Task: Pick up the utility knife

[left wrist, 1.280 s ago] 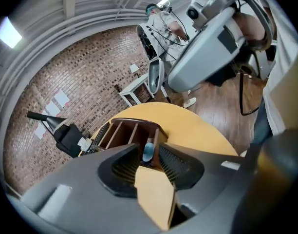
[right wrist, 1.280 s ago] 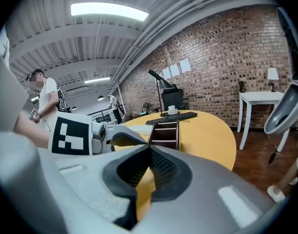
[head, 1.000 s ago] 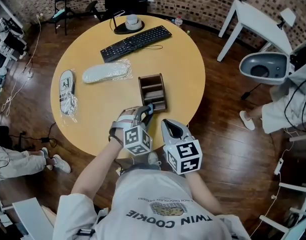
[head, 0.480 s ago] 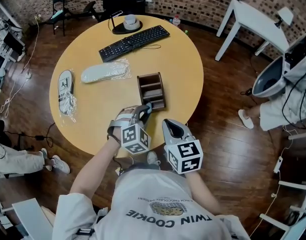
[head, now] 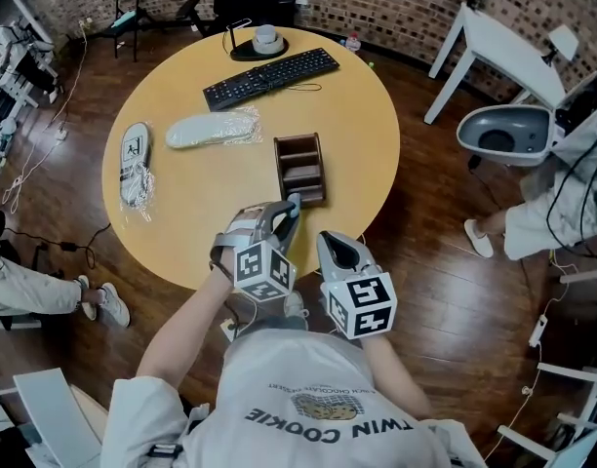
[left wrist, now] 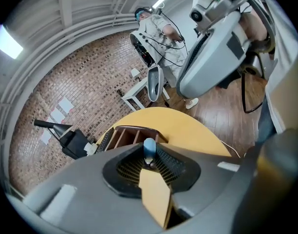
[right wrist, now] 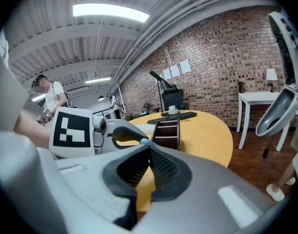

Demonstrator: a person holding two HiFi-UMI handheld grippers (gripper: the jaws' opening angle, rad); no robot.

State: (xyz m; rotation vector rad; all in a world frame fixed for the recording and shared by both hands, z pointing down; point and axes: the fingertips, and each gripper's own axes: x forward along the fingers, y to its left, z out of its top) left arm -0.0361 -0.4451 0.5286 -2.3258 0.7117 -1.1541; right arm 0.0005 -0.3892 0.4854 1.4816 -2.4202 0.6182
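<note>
Left tongs [left wrist: 149, 164] grip a blue utility knife [left wrist: 149, 148] by its end, over the near edge of the round table [head: 196, 193], just beside a wooden organizer [head: 299, 169]. Right tongs [right wrist: 148, 147] sit closed and empty alongside.

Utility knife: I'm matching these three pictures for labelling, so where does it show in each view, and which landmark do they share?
Head view: the utility knife sits just below centre, held by the left gripper.
Left gripper view: its blue end is at centre, clamped between the jaws.
Right gripper view: only its blue tip shows, just left of centre.
Shared landmark: the wooden organizer, right behind the knife in all three.
</note>
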